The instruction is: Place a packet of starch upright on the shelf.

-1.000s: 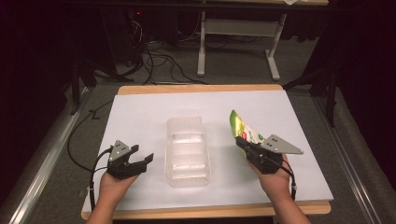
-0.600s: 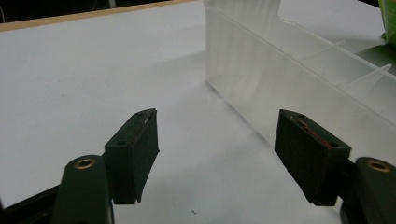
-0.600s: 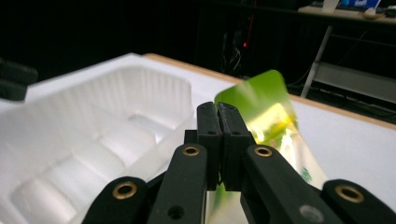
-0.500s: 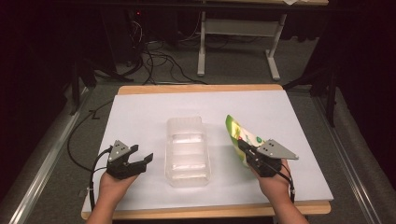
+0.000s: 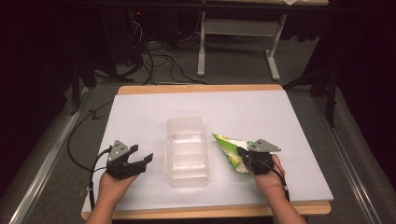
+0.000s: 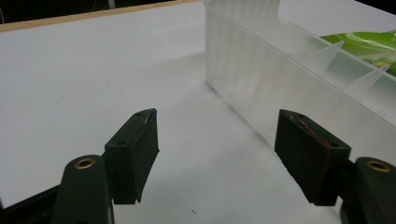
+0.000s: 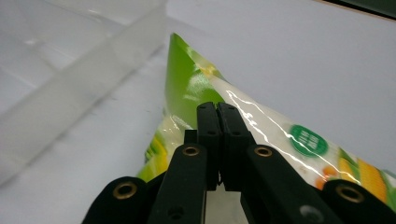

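High view: a green snack pouch (image 5: 229, 151) is seen just right of the clear plastic bin (image 5: 187, 151) on the white table (image 5: 261, 112), pinched at its near end by the right gripper (image 5: 243, 154); its far corner points toward the bin wall, and whether it touches the wall cannot be told. The left gripper (image 5: 142, 158) is held over the table left of the bin, empty, jaws parted. Left gripper view: both black pads (image 6: 140, 144) are seen well apart with bare table between them; the bin's ribbed translucent wall (image 6: 280, 79) stands just beside the right-hand pad, and green film (image 6: 369, 42) is glimpsed through it. Right gripper view: the jaws are pressed together on the pouch's glossy film (image 7: 261, 121), near one edge. The pouch is judged light, soft and slippery: the film creases and shines, and the body is expected to sag and swing below a single pinch. A hold on the flat sealed edge, not the puffed middle, is judged safest; contents may be crushable. The bin is judged stiff, light and easily nudged.
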A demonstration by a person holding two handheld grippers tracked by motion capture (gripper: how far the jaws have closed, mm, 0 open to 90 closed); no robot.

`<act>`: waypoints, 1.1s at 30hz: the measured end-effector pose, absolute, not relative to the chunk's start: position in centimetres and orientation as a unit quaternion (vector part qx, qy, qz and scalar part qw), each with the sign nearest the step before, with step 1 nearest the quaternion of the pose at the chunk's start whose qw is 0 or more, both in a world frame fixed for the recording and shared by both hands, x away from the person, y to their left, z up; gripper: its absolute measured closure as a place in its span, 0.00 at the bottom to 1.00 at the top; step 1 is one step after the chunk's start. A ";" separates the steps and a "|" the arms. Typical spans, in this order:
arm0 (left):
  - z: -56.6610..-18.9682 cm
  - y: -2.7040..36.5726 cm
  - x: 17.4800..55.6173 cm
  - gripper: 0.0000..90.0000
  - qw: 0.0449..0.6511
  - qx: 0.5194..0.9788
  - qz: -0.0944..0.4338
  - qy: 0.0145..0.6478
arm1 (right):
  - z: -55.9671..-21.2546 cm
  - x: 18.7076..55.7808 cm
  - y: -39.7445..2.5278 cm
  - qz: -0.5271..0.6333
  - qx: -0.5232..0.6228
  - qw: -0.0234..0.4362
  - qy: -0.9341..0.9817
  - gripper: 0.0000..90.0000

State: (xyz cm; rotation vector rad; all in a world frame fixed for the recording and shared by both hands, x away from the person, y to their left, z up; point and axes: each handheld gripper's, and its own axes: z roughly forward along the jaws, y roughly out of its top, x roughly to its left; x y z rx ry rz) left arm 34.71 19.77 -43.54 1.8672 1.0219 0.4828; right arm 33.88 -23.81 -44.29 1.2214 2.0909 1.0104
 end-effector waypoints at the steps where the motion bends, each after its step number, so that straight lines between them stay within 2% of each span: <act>1: -43.5 19.8 34.7 0.34 0.461 0.759 0.196 0.415 | -44.4 34.0 -24.0 0.366 0.454 0.258 0.770 0.99; 10: -43.6 19.6 34.8 0.34 0.458 0.762 0.195 0.414 | -44.7 33.5 -23.1 0.389 0.439 0.237 0.774 0.97; 20: -43.6 19.6 34.7 0.34 0.459 0.763 0.194 0.412 | -46.2 32.4 -19.6 0.355 0.397 0.225 0.816 0.74; 26: -43.6 19.6 34.7 0.34 0.460 0.762 0.194 0.412 | -47.4 32.1 -18.3 0.310 0.382 0.256 0.832 0.66; 28: -43.6 19.6 34.7 0.34 0.460 0.763 0.193 0.412 | -47.6 32.0 -18.0 0.296 0.372 0.273 0.836 0.67; 30: -43.6 19.6 34.7 0.34 0.460 0.763 0.194 0.412 | -47.6 32.1 -18.0 0.290 0.373 0.283 0.835 0.75; 33: -43.6 19.6 34.6 0.34 0.459 0.764 0.193 0.411 | -47.6 32.5 -18.5 0.290 0.382 0.283 0.831 0.77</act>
